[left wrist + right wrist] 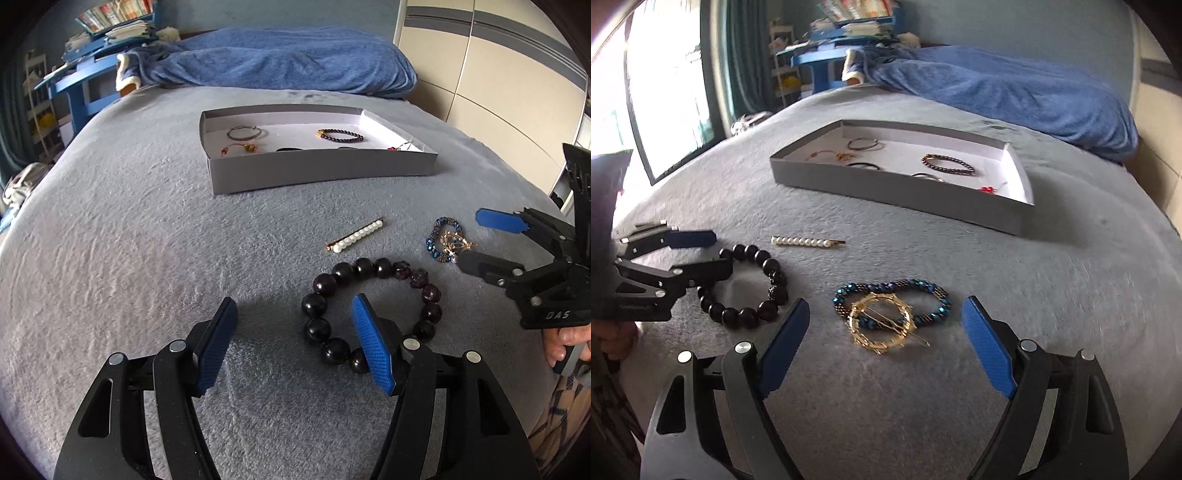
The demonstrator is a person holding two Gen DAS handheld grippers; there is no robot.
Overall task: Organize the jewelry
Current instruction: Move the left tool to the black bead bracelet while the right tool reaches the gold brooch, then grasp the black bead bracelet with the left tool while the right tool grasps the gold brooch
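left gripper [295, 343] open, straddling dark bead bracelet [369, 310] for pickup | right gripper [886, 350] open, bracketing blue bracelet [892, 301] | tray [897, 192] beyond both

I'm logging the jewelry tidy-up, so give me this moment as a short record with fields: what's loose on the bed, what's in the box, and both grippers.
surface: grey blanket
box: grey tray, several bracelets inside
loose items: black bead bracelet; pearl hair clip; blue beaded bracelet; gold round clip lying on the blue one
left gripper: open, one finger inside the black bracelet's loop
right gripper: open, holding nothing, above the gold clip
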